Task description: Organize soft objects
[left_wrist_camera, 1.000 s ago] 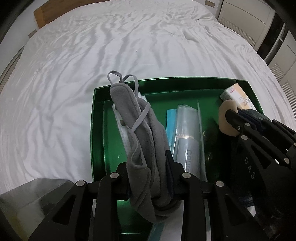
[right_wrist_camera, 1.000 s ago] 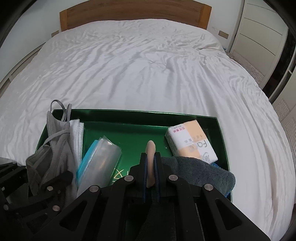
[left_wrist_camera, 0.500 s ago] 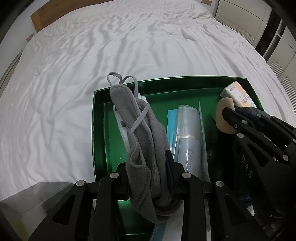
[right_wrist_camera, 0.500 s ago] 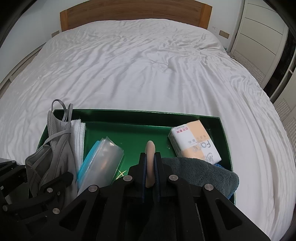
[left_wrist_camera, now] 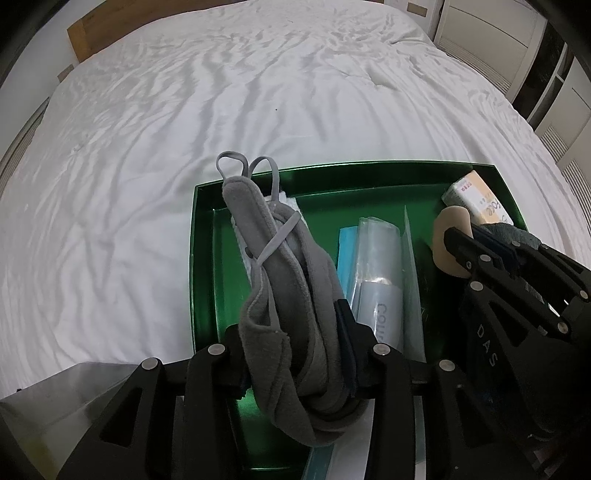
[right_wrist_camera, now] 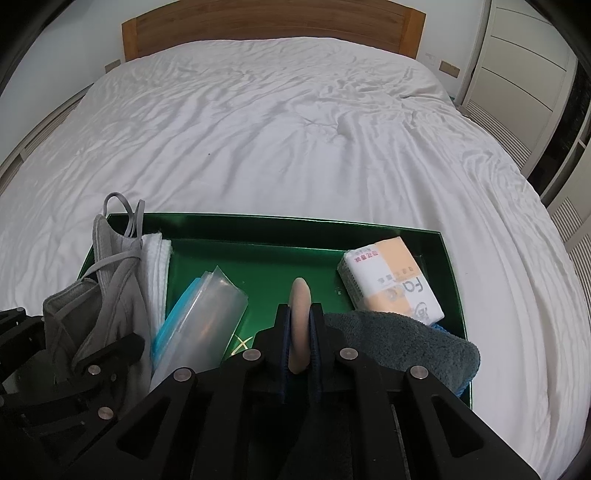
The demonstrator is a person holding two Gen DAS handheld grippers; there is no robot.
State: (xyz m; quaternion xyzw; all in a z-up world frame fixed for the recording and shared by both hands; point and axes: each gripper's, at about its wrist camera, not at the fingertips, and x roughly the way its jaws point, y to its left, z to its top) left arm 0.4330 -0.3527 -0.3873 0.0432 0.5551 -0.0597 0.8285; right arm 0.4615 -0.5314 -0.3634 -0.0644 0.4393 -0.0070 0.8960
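Note:
A green tray lies on the white bed. My left gripper is shut on a grey fleece eye mask with elastic straps and holds it upright over the tray's left part; the mask also shows in the right wrist view. My right gripper is shut on a beige round sponge, held on edge over the tray's middle. The right gripper with the sponge shows at the right of the left wrist view.
In the tray lie a folded white cloth, a clear plastic pouch over a blue pack, an orange-and-white tissue pack and a dark grey-blue towel. A wooden headboard and white wardrobe stand behind.
Both grippers have lifted and drawn back slightly with their loads; the tray sits a little farther away in both views. Both grips are unchanged.

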